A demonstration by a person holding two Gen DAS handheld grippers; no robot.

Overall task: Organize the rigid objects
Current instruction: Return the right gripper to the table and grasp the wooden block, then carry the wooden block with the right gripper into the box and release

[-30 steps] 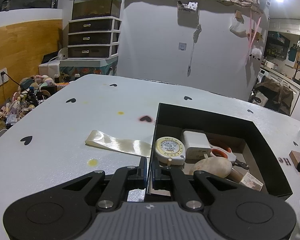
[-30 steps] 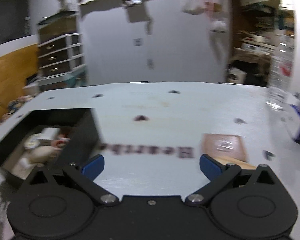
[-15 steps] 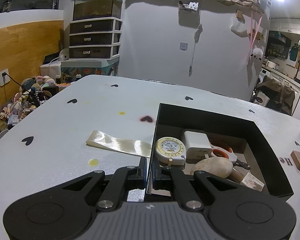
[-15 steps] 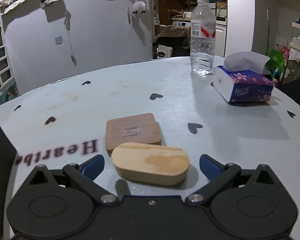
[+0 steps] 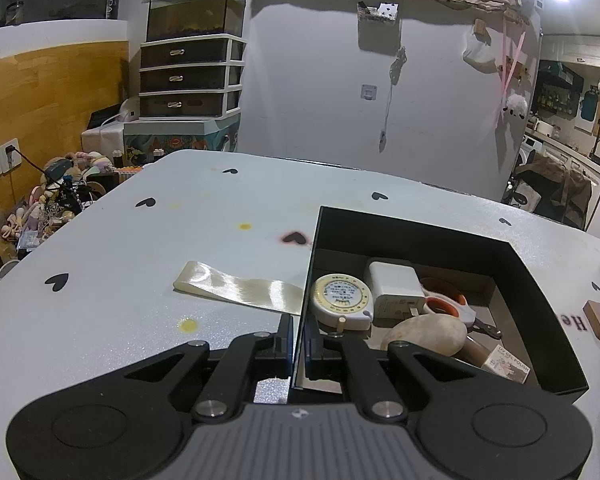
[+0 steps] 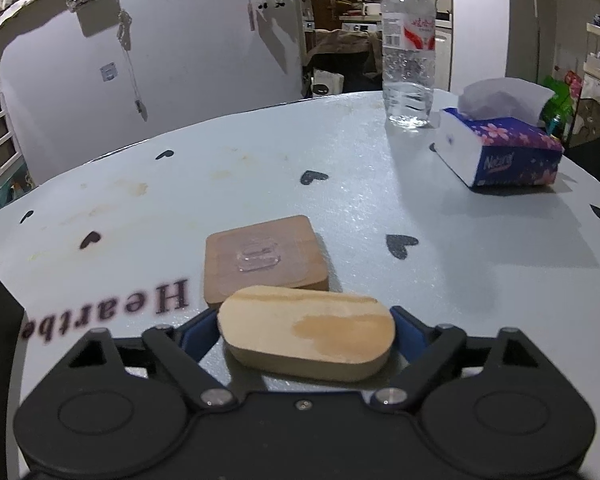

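The left tool (image 5: 298, 344) pinches the black box's (image 5: 540, 280) near wall, steadying it. Right of the box, the right tool (image 6: 304, 332) is closing around the oval wooden block (image 6: 306, 330) on the worktop (image 6: 460, 280).

white table (image 6: 480, 280), bottle (image 6: 408, 52), tissues (image 6: 500, 152), box (image 5: 540, 280)

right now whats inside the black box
In the black box: a round tape measure, white charger, orange-handled scissors, a pale rounded stone-like piece and a small labelled carton. Anything beneath them is covered.
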